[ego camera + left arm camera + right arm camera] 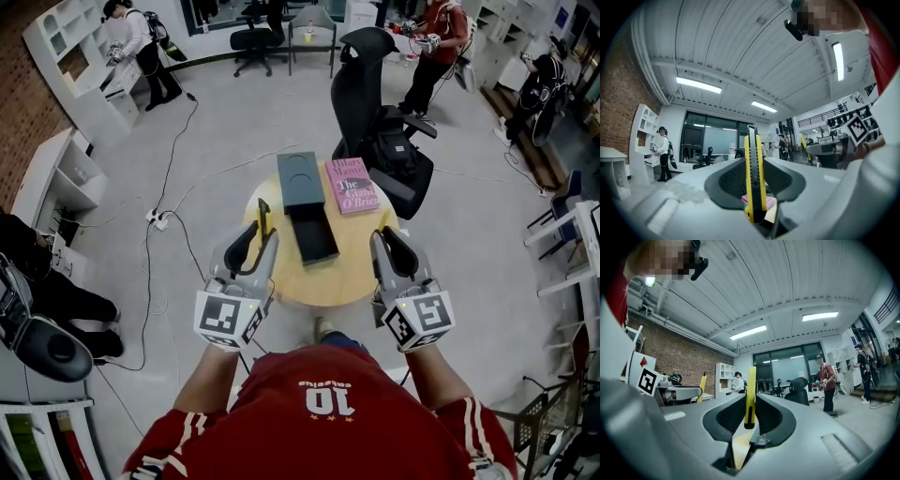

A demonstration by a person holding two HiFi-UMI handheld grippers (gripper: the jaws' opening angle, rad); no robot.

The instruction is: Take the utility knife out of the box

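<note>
Left gripper (pixel 260 236) clamping utility knife (pixel 754 173), right gripper (pixel 385 234) pinching yellow strip (pixel 750 394), perhaps plastic

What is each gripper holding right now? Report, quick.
Left gripper: closed on the yellow-and-black utility knife.
Right gripper: closed on a slim yellow piece; what it is cannot be told.

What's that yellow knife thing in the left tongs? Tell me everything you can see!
The utility knife is long and slim, with a yellow body that looks like plastic and a black strip down its middle. I can't make out a blade. It stands on edge, pinched by the left tongs; nothing else touches it. Its far end pokes out past them, in the air above the left side of the round wooden table, left of the dark open box.
</note>
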